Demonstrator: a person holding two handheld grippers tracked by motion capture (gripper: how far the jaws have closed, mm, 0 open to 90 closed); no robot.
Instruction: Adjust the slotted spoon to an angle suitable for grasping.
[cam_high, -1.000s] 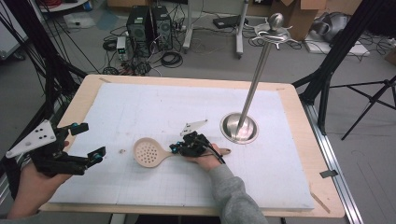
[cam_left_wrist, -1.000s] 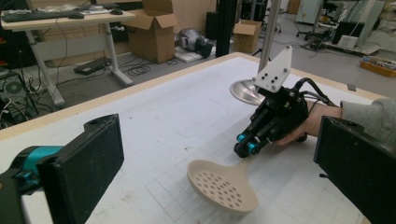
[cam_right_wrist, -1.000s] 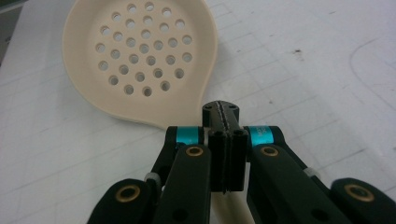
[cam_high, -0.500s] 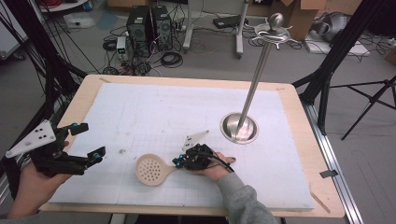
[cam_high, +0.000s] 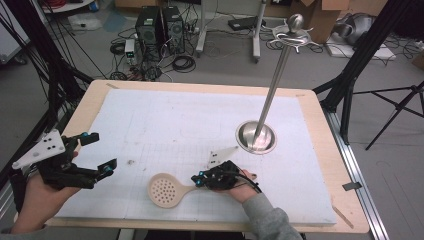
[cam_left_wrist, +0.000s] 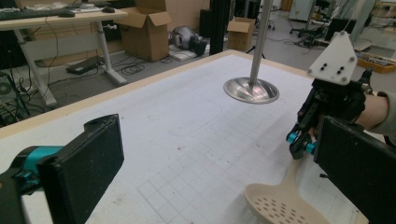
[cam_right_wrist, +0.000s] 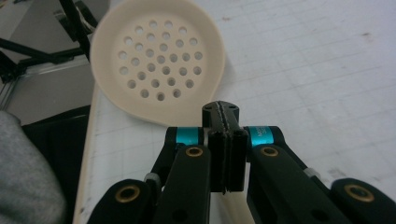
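Jaws of the right gripper (cam_high: 199, 181) pinch a cream, hole-dotted skimmer's (cam_high: 166, 190) handle; left gripper (cam_high: 97, 154) spread.

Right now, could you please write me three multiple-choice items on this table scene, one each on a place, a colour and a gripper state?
1. Where does the cream slotted spoon lie?
A. At the table's near edge, beside the right gripper
B. On the stand's base
C. On the floor

2. What colour is the stand with the tall pole?
A. Red
B. Silver metal
C. Green

3. How does the left gripper stand?
A. Shut on the spoon
B. Shut on the pole
C. Open, holding nothing

Answers: 1 A, the high view shows it there; 2 B, base and pole shine silver; 3 C, its jaws stand wide apart in the left gripper view.
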